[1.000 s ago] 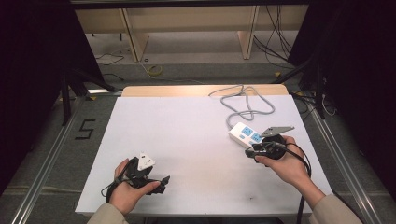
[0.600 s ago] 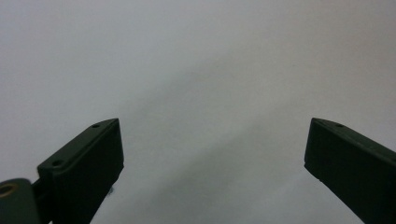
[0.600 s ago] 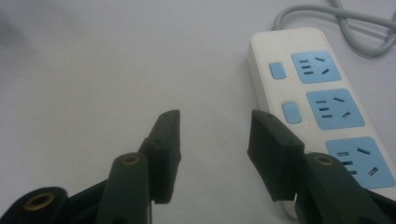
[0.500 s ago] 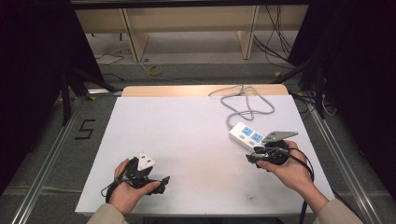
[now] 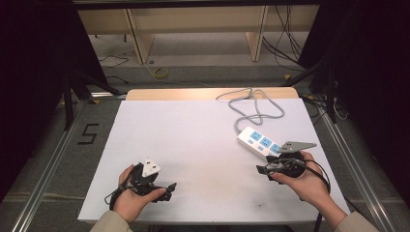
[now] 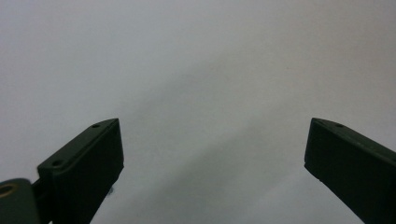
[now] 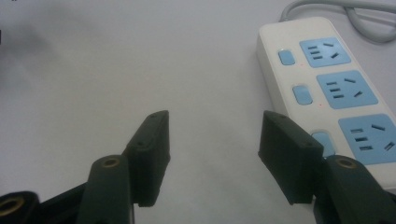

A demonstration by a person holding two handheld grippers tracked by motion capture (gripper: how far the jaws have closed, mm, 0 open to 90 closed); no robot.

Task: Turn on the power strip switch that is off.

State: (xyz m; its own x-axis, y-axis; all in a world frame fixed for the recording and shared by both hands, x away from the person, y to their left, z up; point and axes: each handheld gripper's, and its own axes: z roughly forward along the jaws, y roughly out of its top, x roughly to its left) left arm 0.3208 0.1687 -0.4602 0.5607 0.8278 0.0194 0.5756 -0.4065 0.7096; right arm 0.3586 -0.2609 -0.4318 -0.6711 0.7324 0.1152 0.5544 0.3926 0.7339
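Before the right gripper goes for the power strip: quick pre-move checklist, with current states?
1. Right gripper open: ok, jaws apart with nothing between them.
2. Left gripper open and out of the way: ok, it sits over bare table, far from the strip.
3. Power strip in reach: ok, it lies flat just beside the right gripper's jaw.
4. Sockets free: ok, all three blue sockets are unplugged.
5. Cord clear of the path: ok, it coils away toward the far edge.
6. Strip powered or switched off: cannot tell.
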